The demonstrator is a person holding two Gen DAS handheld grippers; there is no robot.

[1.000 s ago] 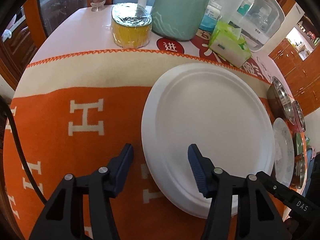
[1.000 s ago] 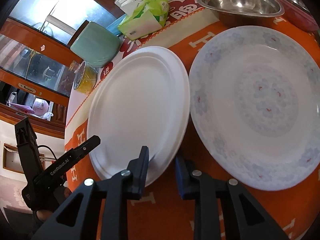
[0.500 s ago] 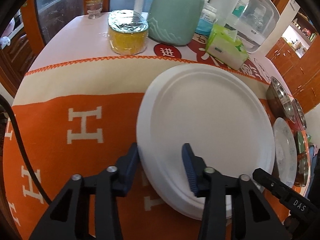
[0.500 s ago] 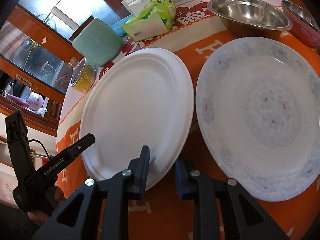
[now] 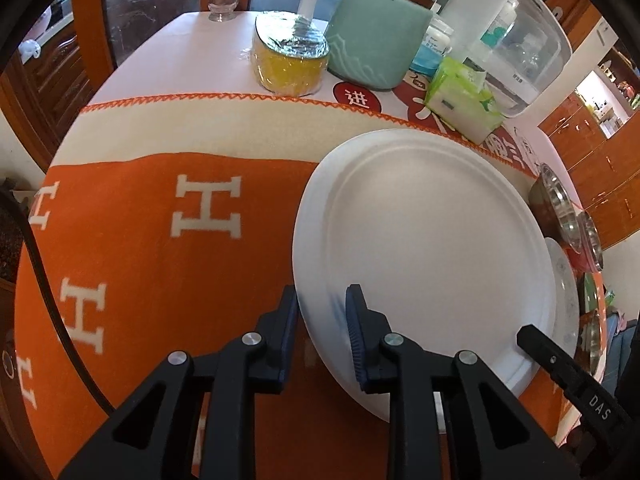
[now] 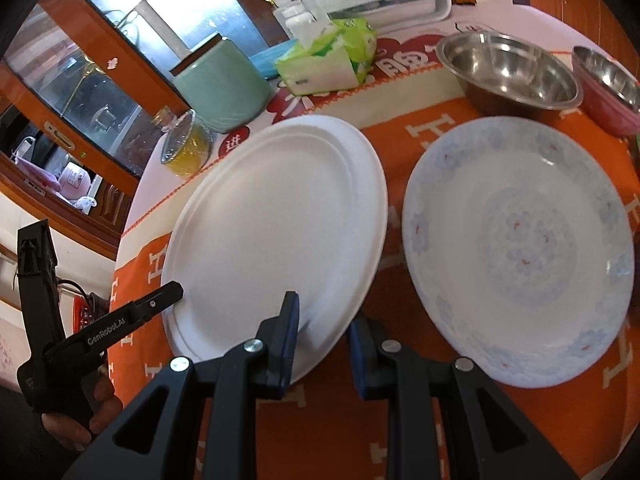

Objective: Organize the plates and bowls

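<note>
A large white plate (image 5: 432,248) is tilted above the orange cloth; it also shows in the right wrist view (image 6: 276,228). My left gripper (image 5: 322,312) is shut on its left rim, one finger under, one on top. My right gripper (image 6: 324,320) is shut on its near right rim. A blue-flowered plate (image 6: 520,248) lies flat on the cloth to the right, beside the white plate. Two steel bowls (image 6: 508,72) stand behind it.
At the back of the table stand a yellow foil-covered jar (image 5: 288,60), a teal canister (image 5: 376,52), a green tissue pack (image 5: 460,100) and a clear plastic container (image 5: 516,40). A pink-sided bowl (image 6: 608,92) sits far right. The orange cloth (image 5: 160,248) covers the near table.
My left gripper moved in and closed on the white plate's left rim. The plate has lifted and tilted, held by both grippers.
</note>
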